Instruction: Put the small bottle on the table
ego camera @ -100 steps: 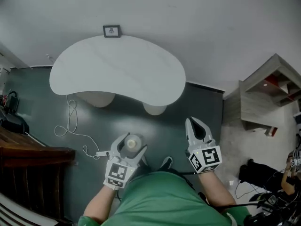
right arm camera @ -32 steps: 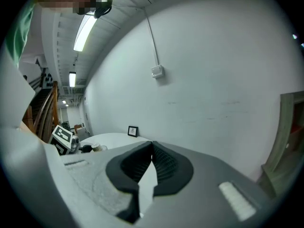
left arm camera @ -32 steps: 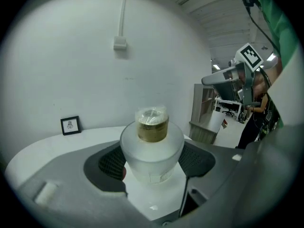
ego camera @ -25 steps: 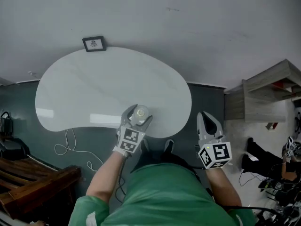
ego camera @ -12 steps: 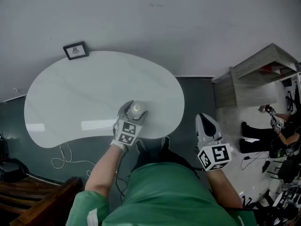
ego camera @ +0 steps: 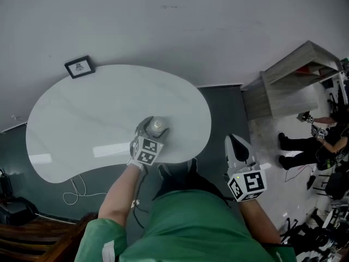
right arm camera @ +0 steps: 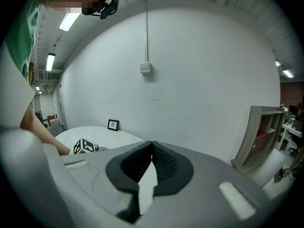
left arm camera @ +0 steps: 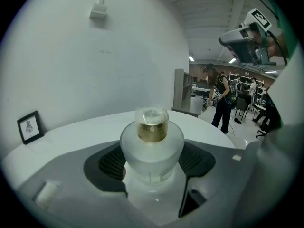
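Left gripper view shows frosted, gold-capped small bottle (left arm camera: 152,148).

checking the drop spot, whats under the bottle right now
The white table lies under the bottle, which the left gripper grips. The gripper and the bottle's own body cover its base, so contact with the tabletop cannot be told.

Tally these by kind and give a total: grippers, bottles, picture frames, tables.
grippers: 2 (left gripper, right gripper)
small bottle: 1
picture frame: 1
table: 1
Total: 5
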Demonstrator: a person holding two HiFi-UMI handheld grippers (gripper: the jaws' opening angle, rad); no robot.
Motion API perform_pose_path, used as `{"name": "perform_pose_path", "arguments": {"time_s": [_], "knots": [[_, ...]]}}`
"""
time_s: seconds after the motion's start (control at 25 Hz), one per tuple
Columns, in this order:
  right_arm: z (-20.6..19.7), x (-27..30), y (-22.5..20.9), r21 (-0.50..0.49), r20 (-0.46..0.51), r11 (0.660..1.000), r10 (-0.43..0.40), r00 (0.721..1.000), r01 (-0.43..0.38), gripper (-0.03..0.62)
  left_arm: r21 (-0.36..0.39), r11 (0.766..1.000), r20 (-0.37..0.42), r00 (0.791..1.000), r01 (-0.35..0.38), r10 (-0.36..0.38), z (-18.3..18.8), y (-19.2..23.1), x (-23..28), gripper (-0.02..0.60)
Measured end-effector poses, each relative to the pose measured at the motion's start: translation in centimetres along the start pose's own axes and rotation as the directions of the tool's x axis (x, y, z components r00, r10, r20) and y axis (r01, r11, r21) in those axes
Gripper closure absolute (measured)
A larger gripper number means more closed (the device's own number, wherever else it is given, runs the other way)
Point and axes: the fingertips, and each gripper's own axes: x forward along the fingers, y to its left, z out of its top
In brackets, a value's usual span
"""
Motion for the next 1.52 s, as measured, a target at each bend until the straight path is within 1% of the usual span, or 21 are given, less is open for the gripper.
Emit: {"name": "perform_pose_path", "arguments": {"time_s": [0.36,0.56,0.68,1.0,1.12,1.16,1.24,1.44,1.52], "knots": [[-0.8,-0.4,-0.3,0.014,-0.011,1.0,-0.017,1.0,0.017,0.591,0.011,1.0,-0.011,1.0,0.012,-0.012,-0.5,-0.2,1.1,0.241],[-0.8,-0.6,-0.4,0.014,-0.011,1.0,-0.016,1.0,0.016,0.591,0.018,1.0,-0.038,0.999,0.008,-0.008,-1.4,-0.4,1.4,0.241],[-0.7,-0.6,-0.4,0.012,-0.01,1.0,-0.006,1.0,0.006,0.591,0.023,1.0,-0.043,0.999,0.007,-0.006,-1.7,-0.5,1.4,0.241],[-1.1,-0.7,-0.2,0.01,-0.013,1.0,0.027,1.0,-0.027,0.591,-0.006,1.0,-0.035,0.999,-0.019,0.018,-2.0,-0.6,1.3,0.239],[-1.0,-0.7,-0.1,0.008,-0.008,0.999,0.045,0.999,-0.045,0.591,-0.003,1.0,-0.065,0.998,-0.012,0.012,-2.4,-1.1,1.3,0.234],[-1.0,-0.6,0.0,0.007,-0.004,0.999,0.052,0.999,-0.052,0.591,-0.001,1.0,-0.076,0.997,-0.005,0.005,-2.5,-1.3,1.2,0.221],[-0.8,-0.5,0.2,0.006,0.006,0.998,0.067,0.998,-0.067,0.591,-0.004,1.0,-0.084,0.996,-0.004,0.004,-2.7,-1.6,0.8,0.216],[-0.3,-0.3,0.6,0.002,0.022,0.995,0.101,0.995,-0.102,0.591,-0.034,0.998,-0.077,0.996,-0.051,0.048,-2.9,-1.3,-1.1,0.215],[-0.1,-0.2,0.8,-0.001,0.031,0.994,0.114,0.993,-0.114,0.591,-0.064,0.995,-0.074,0.995,-0.075,0.07,-3.2,-0.9,-2.1,0.215]]}}
